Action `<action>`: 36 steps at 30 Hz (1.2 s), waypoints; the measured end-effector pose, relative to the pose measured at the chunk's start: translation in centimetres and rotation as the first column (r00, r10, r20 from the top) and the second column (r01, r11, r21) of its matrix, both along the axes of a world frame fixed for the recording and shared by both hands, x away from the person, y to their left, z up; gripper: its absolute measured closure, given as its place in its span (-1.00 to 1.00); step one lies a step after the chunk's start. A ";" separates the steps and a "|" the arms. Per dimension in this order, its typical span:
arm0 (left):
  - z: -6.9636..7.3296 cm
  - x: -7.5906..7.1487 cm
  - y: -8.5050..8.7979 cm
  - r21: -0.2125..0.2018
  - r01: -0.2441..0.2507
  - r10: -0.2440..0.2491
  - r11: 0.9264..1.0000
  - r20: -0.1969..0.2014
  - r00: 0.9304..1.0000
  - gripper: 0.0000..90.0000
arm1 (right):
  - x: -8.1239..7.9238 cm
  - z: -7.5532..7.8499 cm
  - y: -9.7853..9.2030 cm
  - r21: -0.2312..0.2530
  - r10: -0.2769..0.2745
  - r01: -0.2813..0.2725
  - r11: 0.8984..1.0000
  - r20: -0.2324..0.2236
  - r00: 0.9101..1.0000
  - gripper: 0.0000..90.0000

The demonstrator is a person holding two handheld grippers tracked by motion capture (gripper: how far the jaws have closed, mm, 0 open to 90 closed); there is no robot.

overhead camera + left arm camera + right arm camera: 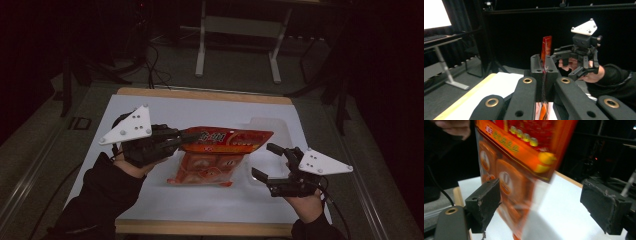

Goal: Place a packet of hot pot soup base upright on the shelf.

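So the left gripper (186, 136) has its black jaws pinched tight on the top edge of a glossy orange-red snack bag (215, 157), crinkly plastic with printed pictures, hanging up off the white sheet (150, 195) covering the wooden table (200, 94). The bag sits in the middle, between both tools. Over on the right, the right gripper (267, 161) has its jaws spread wide, nothing clamped, just beside the bag's right edge.
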State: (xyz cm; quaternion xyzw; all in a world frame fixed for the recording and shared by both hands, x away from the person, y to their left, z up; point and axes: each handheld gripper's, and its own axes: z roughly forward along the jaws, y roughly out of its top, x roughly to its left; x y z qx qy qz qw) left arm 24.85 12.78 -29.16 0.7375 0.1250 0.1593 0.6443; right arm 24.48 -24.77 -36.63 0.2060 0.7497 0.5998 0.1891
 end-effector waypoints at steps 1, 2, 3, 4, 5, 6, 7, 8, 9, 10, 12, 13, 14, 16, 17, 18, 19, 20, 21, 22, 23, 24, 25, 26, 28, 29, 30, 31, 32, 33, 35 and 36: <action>0.0 0.0 0.0 -0.002 0.011 -0.011 1.000 -0.003 1.000 1.00 | 0.0 0.2 0.2 0.003 0.008 -0.008 1.000 -0.001 1.000 -0.64; 0.0 0.0 -0.1 0.001 0.014 -0.014 1.000 0.008 1.000 1.00 | 0.0 0.5 0.5 0.006 0.018 -0.018 1.000 0.004 1.000 -0.64; -0.1 -0.1 -0.1 -0.001 0.021 -0.021 1.000 0.007 1.000 1.00 | 0.0 0.7 0.7 0.008 0.033 -0.033 0.999 0.006 0.999 -0.61; -0.2 -0.1 -0.2 -0.001 0.028 -0.028 1.000 0.005 1.000 1.00 | 0.0 1.0 0.9 0.008 0.041 -0.041 0.999 0.013 0.999 -0.59; -0.3 -0.2 -0.4 0.004 0.027 -0.027 1.000 0.015 1.000 1.00 | 0.0 1.2 1.1 0.011 0.051 -0.051 0.999 0.019 0.999 -0.58; -0.4 -0.3 -0.5 0.004 0.032 -0.032 0.999 0.010 0.999 1.00 | 0.1 1.4 1.3 0.015 0.065 -0.065 0.998 0.018 0.998 -0.54; -0.5 -0.3 -0.6 0.009 0.033 -0.033 0.999 0.012 0.999 1.00 | 0.2 1.6 1.4 0.019 0.073 -0.073 0.997 0.020 0.997 -0.49; -0.6 -0.4 -0.7 0.014 0.032 -0.032 0.999 0.014 0.999 1.00 | 0.3 1.7 1.6 0.027 0.079 -0.079 0.997 0.022 0.997 -0.41; -0.7 -0.4 -0.8 0.015 0.037 -0.037 0.999 0.009 0.999 1.00 | 0.5 1.8 1.7 0.034 0.099 -0.100 0.994 0.021 0.995 -0.28; -0.8 -0.4 -0.8 0.012 0.037 -0.038 0.999 0.005 0.999 1.00 | 0.6 1.9 1.8 0.034 0.116 -0.116 0.993 0.019 0.993 -0.17; -0.9 -0.3 -0.8 0.010 0.048 -0.048 0.999 -0.001 0.999 1.00 | 0.7 1.8 2.0 0.016 0.129 -0.129 0.991 0.028 0.991 0.03; -1.0 -0.4 -0.8 0.008 0.042 -0.042 0.999 0.002 0.999 1.00 | 0.8 1.8 2.1 -0.003 0.137 -0.137 0.991 0.031 0.990 0.17; -1.0 -0.3 -0.9 0.004 0.051 -0.051 0.999 -0.001 0.999 1.00 | 0.8 1.7 2.1 -0.011 0.140 -0.140 0.990 0.036 0.989 0.24; -1.0 -0.4 -1.0 0.002 0.050 -0.050 0.999 -0.001 0.999 1.00 | 1.1 1.6 2.1 -0.013 0.179 -0.179 0.984 0.012 0.984 0.40; -1.0 -0.3 -1.0 0.001 0.064 -0.064 0.998 -0.008 0.998 1.00 | 1.2 1.6 2.2 -0.020 0.192 -0.192 0.981 0.004 0.981 0.47; -1.0 -0.4 -1.1 0.009 0.060 -0.060 0.998 -0.003 0.998 1.00 | 1.3 1.5 2.4 -0.034 0.198 -0.197 0.980 0.003 0.980 0.55; -1.1 -0.4 -1.2 0.008 0.059 -0.059 0.998 -0.004 0.998 1.00 | 1.3 1.5 2.5 -0.045 0.209 -0.209 0.977 0.002 0.978 0.64; -1.1 -0.4 -1.2 0.008 0.059 -0.059 0.998 -0.004 0.998 1.00 | 1.3 1.5 2.5 -0.045 0.209 -0.209 0.977 0.002 0.978 0.64; -1.2 -0.3 -1.3 0.019 0.061 -0.061 0.998 -0.008 0.998 1.00 | 1.4 1.5 2.5 -0.056 0.219 -0.219 0.974 -0.010 0.976 0.77; -1.3 -0.2 -1.2 0.016 0.060 -0.060 0.998 -0.014 0.998 1.00 | 1.4 1.6 2.8 -0.091 0.248 -0.249 0.964 -0.024 0.969 1.00; -1.5 0.2 -1.0 0.013 0.066 -0.065 0.998 -0.032 0.997 1.00 | 1.4 1.6 2.8 -0.095 0.254 -0.256 0.962 -0.035 0.967 1.00; -1.5 0.3 -0.9 0.012 0.072 -0.071 0.997 -0.041 0.997 1.00 | 1.5 1.7 2.9 -0.092 0.264 -0.268 0.959 -0.049 0.963 1.00; -1.5 0.3 -0.9 0.012 0.072 -0.071 0.997 -0.041 0.997 1.00 | 1.5 1.7 2.9 -0.092 0.264 -0.268 0.959 -0.049 0.963 1.00; -1.5 0.3 -0.9 0.012 0.072 -0.071 0.997 -0.041 0.997 1.00 | 1.5 1.8 2.9 -0.099 0.262 -0.265 0.959 -0.050 0.964 1.00; -1.6 0.6 -0.6 0.024 0.074 -0.073 0.997 -0.039 0.997 0.99 | 1.7 2.2 2.9 -0.109 0.261 -0.266 0.958 -0.052 0.964 1.00; -1.5 0.6 -0.5 0.018 0.079 -0.078 0.997 -0.043 0.996 0.99 | 1.7 2.4 2.9 -0.110 0.267 -0.271 0.956 -0.053 0.962 1.00; -1.4 0.7 -0.4 0.021 0.085 -0.084 0.996 -0.042 0.996 0.99 | 1.8 2.6 2.9 -0.106 0.268 -0.273 0.956 -0.058 0.962 1.00; -1.3 0.6 -0.4 0.022 0.083 -0.082 0.996 -0.040 0.996 0.99 | 1.8 2.8 2.8 -0.103 0.267 -0.272 0.957 -0.058 0.962 1.00; -1.2 0.6 -0.4 0.024 0.087 -0.086 0.996 -0.032 0.996 0.98 | 1.8 3.0 2.8 -0.100 0.269 -0.274 0.956 -0.057 0.961 1.00; -1.1 0.6 -0.3 0.024 0.091 -0.090 0.996 -0.027 0.996 0.98 | 1.8 3.3 2.8 -0.098 0.273 -0.278 0.956 -0.060 0.960 1.00; -0.9 0.6 -0.2 0.027 0.083 -0.083 0.996 -0.004 0.997 0.95 | 1.8 3.8 2.7 -0.089 0.273 -0.277 0.957 -0.054 0.960 1.00; -0.9 0.5 -0.1 0.024 0.073 -0.073 0.997 0.015 0.997 0.91 | 1.8 4.1 2.7 -0.089 0.272 -0.276 0.957 -0.051 0.961 1.00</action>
